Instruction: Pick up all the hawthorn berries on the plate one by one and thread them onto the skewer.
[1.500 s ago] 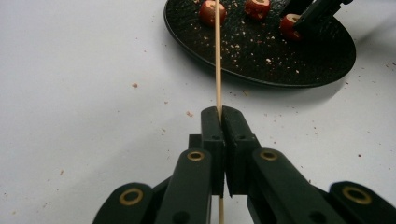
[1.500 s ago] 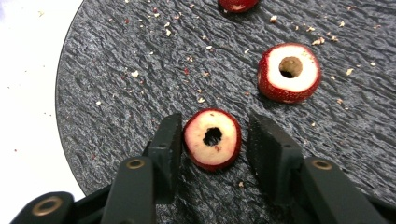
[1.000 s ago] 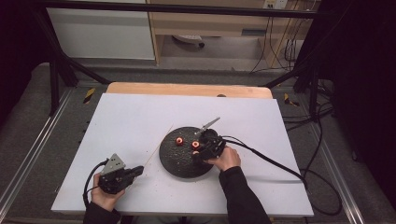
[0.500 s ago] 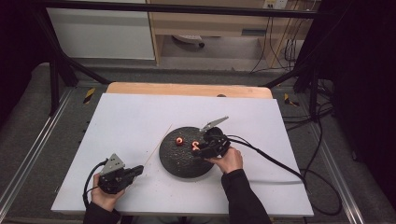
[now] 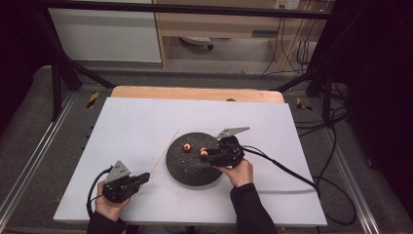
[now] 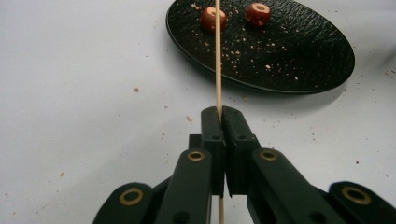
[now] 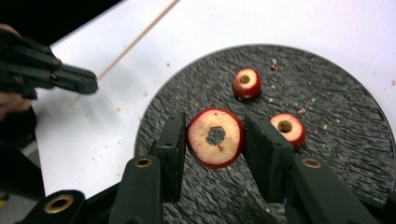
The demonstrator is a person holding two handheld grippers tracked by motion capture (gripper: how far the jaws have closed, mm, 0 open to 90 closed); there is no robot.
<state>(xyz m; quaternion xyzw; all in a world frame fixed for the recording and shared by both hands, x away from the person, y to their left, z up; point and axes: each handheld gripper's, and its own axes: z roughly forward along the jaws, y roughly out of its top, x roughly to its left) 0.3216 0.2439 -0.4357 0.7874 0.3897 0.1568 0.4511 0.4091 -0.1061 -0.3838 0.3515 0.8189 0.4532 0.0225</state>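
Observation:
A round black plate (image 5: 187,170) lies at the table's front middle. My right gripper (image 5: 206,155) hovers over the plate's right part, shut on a cored red fruit piece (image 7: 215,137) with pale flesh facing the camera. Two smaller cored red fruits (image 7: 246,83) (image 7: 288,128) rest on the plate (image 7: 336,116) beyond it. My left gripper (image 5: 142,177), left of the plate near the front edge, is shut on a thin wooden skewer (image 6: 217,56). The skewer (image 5: 165,148) points away over the plate's left rim. The left gripper's jaws (image 6: 222,112) meet around the stick.
Crumbs are scattered over the plate (image 6: 289,56) and the white tabletop (image 5: 136,122) around it. A cable (image 5: 287,170) trails from the right gripper to the table's right edge. A wooden strip (image 5: 195,93) borders the far edge.
My right gripper has risen a little and shifted slightly right above the plate, carrying the fruit piece. The left gripper and skewer have stayed put.

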